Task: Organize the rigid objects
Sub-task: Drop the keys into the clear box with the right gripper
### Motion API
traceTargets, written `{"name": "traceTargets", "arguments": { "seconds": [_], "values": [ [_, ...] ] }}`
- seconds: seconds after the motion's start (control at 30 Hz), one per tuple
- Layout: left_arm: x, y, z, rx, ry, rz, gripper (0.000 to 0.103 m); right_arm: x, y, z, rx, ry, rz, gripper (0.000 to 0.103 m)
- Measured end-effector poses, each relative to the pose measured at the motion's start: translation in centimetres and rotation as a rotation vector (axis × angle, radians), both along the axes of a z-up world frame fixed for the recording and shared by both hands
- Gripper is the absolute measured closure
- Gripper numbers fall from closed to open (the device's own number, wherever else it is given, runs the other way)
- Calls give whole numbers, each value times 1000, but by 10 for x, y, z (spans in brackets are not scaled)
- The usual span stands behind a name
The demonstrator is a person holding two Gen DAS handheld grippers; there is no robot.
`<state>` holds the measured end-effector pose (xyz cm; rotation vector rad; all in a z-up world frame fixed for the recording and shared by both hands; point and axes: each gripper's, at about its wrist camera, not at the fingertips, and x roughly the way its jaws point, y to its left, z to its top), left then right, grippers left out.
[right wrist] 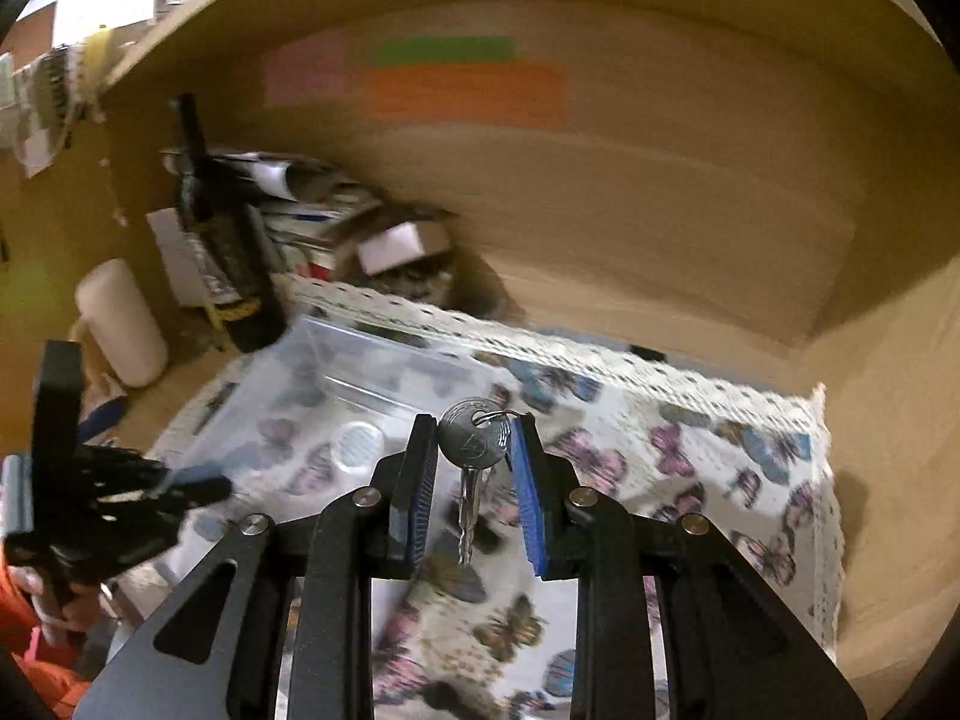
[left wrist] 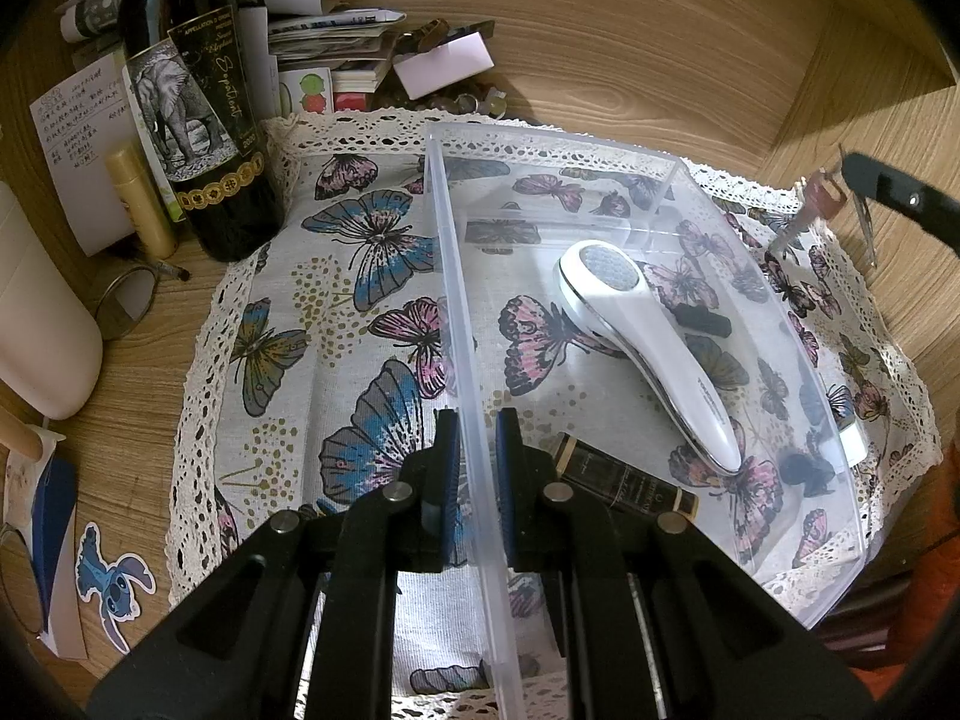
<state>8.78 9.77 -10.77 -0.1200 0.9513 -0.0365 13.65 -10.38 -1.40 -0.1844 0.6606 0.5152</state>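
Note:
My left gripper (left wrist: 478, 427) is shut on the left wall of a clear plastic box (left wrist: 447, 252) that stands on a butterfly-print cloth (left wrist: 336, 300). Inside the box lie a white handheld device (left wrist: 648, 348), a dark tube with gold ends (left wrist: 624, 483) and two small black pieces (left wrist: 702, 321). My right gripper (right wrist: 474, 429) is shut on the round head of a silver key (right wrist: 471, 441); a second key hangs from the same ring below it. In the left wrist view the right gripper (left wrist: 852, 180) holds the keys (left wrist: 807, 210) above the cloth, just beyond the box's far right corner.
A dark wine bottle (left wrist: 198, 120) with an elephant label stands left of the box, beside a yellow tube (left wrist: 141, 204) and a white bottle (left wrist: 36, 312). Stacked papers (left wrist: 336, 42) fill the back left. A wooden wall with coloured sticky notes (right wrist: 468, 90) closes the back.

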Motion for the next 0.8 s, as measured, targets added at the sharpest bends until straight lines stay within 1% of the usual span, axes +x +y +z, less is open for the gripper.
{"name": "traceTargets", "arguments": {
  "seconds": [0.17, 0.33, 0.53, 0.67, 0.8],
  "values": [
    [0, 0, 0, 0, 0, 0, 92, -9, 25, 4, 13, -13, 88, 80],
    [0, 0, 0, -1, 0, 0, 92, -15, 51, -2, -1, 4, 162, 80],
    [0, 0, 1, 0, 0, -1, 92, -12, 76, -25, -52, 68, 217, 80],
    [-1, -2, 1, 1, -1, 0, 92, -5, 86, -41, -100, 116, 227, 80],
    [0, -1, 1, 1, 0, -1, 92, 2, 89, -53, -116, 161, 228, 80]
  ]
}}
